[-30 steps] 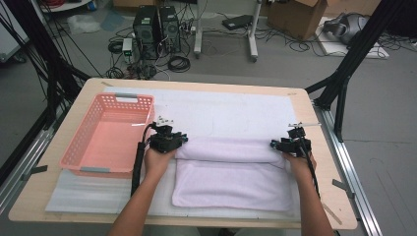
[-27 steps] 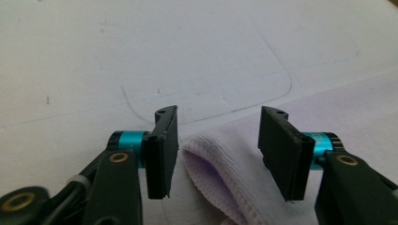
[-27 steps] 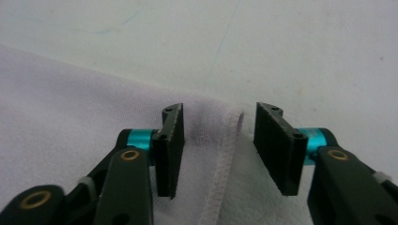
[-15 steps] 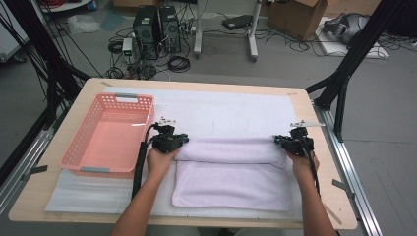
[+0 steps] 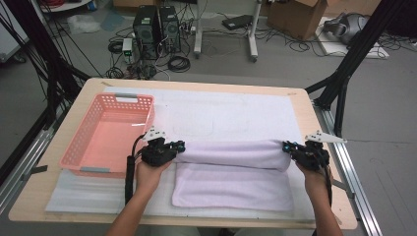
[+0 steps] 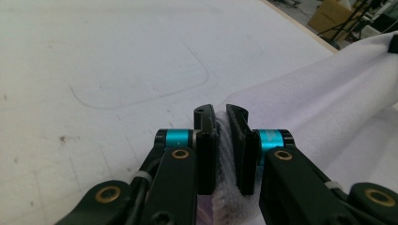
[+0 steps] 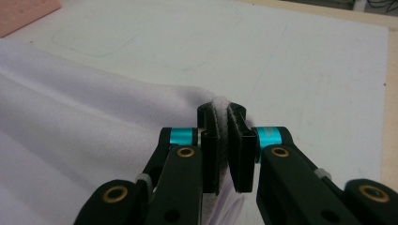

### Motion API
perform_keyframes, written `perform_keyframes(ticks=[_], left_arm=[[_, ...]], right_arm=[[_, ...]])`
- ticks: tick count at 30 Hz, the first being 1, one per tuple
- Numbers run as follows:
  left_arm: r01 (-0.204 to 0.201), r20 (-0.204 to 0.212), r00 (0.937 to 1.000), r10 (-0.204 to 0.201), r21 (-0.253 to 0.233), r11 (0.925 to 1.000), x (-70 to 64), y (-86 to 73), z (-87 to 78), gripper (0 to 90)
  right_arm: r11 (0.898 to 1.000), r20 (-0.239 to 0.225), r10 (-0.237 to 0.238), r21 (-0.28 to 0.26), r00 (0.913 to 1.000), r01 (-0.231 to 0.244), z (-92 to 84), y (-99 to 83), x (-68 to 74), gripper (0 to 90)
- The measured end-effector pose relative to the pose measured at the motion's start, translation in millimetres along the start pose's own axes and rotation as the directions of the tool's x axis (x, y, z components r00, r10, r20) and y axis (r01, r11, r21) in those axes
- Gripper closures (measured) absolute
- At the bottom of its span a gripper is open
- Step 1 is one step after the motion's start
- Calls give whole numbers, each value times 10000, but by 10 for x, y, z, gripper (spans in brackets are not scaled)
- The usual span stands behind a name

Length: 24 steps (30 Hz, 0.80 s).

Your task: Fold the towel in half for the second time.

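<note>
A pale lilac towel (image 5: 231, 189) lies folded on the white mat, its far edge raised into a rounded fold between my two grippers. My left gripper (image 5: 178, 146) holds that fold at its left end. In the left gripper view the jaws (image 6: 220, 115) have just closed and pinch towel (image 6: 319, 89) cloth between the pads. My right gripper (image 5: 288, 146) holds the right end. Its own view shows the gripper (image 7: 221, 111) shut on the towel (image 7: 70, 122) edge, cloth bulging above the tips.
A pink plastic basket (image 5: 118, 97) stands empty at the left, close to my left hand. The white mat (image 5: 221, 110) covers most of the wooden table (image 5: 314, 118). Cables, computers and stands crowd the floor beyond the far edge.
Both grippers have closed on the towel's far edge. They have drawn it up and slightly toward the person, so the edge now stands as a raised fold.
</note>
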State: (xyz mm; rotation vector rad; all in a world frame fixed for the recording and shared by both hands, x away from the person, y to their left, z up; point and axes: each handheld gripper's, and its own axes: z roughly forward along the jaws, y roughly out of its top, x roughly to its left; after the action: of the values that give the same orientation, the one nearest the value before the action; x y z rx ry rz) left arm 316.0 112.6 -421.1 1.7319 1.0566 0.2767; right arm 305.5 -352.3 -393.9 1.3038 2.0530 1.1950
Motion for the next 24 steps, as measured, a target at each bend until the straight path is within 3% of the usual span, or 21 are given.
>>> perform_keyframes(ticks=[7, 10, 15, 17, 19, 20, 22, 24], left_arm=[[-107, 473, 9988, 112, -100, 9999, -82, -201, -164, 814], [-405, 526, 9978, 405, -3, 9992, -162, -242, -222, 812], [-532, 543, 9972, 521, 190, 9984, -207, -337, -291, 789], [-541, 484, 9974, 529, 223, 9983, -202, -349, -313, 736], [-296, 419, 9987, 291, 114, 9995, -178, -335, -338, 603], [-206, 429, 9989, 206, -24, 9998, -161, -327, -346, 564], [-78, 415, 9991, 81, -73, 9999, -142, -317, -338, 522], [-87, 370, 9993, 82, 138, 9999, -134, -326, -302, 509]], right_arm=[[9997, -326, -262, 26, 9991, 263, -250, -268, 120, 856], [9996, -447, -254, 134, 9987, 260, -315, -351, 150, 866], [9987, -660, -331, 358, 9973, 355, -403, -471, 218, 867], [9974, -766, -406, 564, 9962, 450, -437, -517, 228, 867], [9968, -872, -400, 652, 9954, 458, -486, -543, 234, 848], [9966, -897, -311, 727, 9955, 377, -507, -541, 231, 769], [9994, -203, 22, 352, 9998, -15, -542, -507, 223, 498], [9976, -123, 554, -401, 9984, -559, -575, -446, 214, 454]])
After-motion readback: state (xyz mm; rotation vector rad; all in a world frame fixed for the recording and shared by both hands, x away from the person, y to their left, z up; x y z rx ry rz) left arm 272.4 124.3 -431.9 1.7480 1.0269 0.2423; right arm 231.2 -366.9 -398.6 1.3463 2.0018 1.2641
